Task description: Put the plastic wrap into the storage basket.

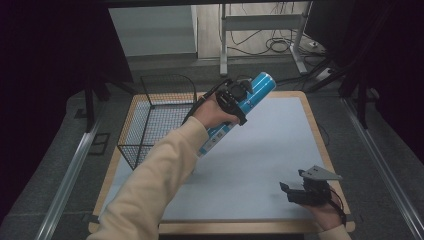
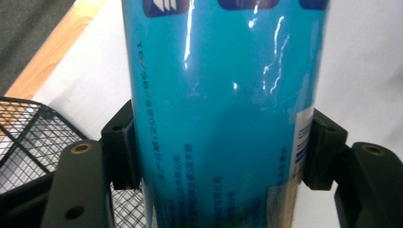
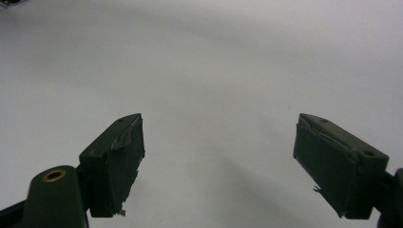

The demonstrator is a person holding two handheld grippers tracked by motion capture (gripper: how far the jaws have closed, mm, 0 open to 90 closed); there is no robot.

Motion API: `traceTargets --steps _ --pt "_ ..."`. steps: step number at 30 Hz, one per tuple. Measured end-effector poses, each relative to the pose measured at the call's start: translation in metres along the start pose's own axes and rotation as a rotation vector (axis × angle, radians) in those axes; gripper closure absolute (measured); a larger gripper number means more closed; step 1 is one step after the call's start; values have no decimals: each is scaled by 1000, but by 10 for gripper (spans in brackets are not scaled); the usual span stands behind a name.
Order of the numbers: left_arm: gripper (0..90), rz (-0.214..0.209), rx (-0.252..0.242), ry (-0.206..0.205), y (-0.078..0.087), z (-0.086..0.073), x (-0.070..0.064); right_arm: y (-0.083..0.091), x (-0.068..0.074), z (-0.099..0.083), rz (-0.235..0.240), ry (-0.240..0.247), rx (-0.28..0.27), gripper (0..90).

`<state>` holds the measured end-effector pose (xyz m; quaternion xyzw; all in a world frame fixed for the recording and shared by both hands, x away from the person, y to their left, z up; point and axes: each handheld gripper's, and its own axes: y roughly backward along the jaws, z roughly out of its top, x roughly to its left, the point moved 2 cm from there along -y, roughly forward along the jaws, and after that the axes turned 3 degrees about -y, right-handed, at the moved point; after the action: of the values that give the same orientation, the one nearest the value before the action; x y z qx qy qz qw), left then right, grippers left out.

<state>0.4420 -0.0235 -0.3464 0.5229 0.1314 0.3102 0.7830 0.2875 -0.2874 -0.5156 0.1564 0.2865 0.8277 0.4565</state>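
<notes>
- Nearest the high camera, the right gripper [image 1: 295, 190] hung open and empty by the counter's [image 1: 260, 165] near right corner.
- Left gripper [image 1: 239, 97] fingers [image 2: 121, 147] clamped the blue can [image 1: 248, 100], raised near the wire basket [image 1: 155, 117] at the far left corner.
- Printed "2025/06" date partly legible; other small text unreadable.

Wire basket [image 1: 159, 119] at table's left; open grey mat [image 1: 260, 165] elsewhere.

Wood-edged table [image 1: 314, 119] bears grey mat [image 1: 270, 150], wire basket [image 1: 150, 125].

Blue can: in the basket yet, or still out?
Out. Left tongs hold the blue can tilted in the air beside the wire basket.
</notes>
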Motion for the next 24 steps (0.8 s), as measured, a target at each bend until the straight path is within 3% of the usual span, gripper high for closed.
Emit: traceTargets --steps 7,16,24 --pt "316 10 2 -1 -1 4 7 1 -1 0 -1 5 0 178" --pt "316 25 19 28 -3 3 22 1 0 0 -1 2 -2 178" --pt "317 78 22 46 3 3 38 1 0 0 -4 0 -2 178"
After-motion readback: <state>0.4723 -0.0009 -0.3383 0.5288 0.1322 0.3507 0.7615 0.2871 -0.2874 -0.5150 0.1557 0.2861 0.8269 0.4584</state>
